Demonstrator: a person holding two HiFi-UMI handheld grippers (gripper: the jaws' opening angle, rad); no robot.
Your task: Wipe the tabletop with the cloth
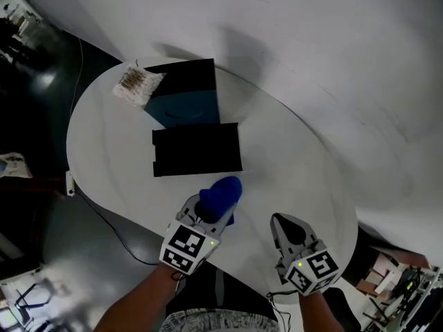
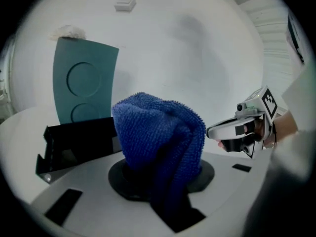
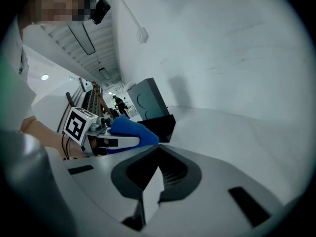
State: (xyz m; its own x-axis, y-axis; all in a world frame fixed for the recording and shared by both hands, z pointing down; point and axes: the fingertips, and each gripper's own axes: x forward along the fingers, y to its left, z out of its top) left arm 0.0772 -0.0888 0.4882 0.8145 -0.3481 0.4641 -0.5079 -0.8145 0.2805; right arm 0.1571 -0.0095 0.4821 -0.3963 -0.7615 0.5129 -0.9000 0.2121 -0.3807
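A bunched blue cloth (image 1: 221, 194) sticks out of my left gripper (image 1: 208, 216), which is shut on it over the near part of the round white tabletop (image 1: 297, 164). In the left gripper view the cloth (image 2: 158, 137) fills the space between the jaws and hides their tips. Whether it touches the table I cannot tell. My right gripper (image 1: 278, 220) is to the right of the left one, near the table's front edge. Its jaws are closed to a point with nothing in them. The right gripper view shows the left gripper (image 3: 148, 139) and the cloth (image 3: 128, 126) at its left.
A flat black box (image 1: 197, 149) lies just beyond the cloth. Behind it stands a dark teal box (image 1: 183, 95), with a white bundle (image 1: 137, 84) at its left corner. A white wall rises behind the table. A cable (image 1: 104, 216) hangs off the table's left edge.
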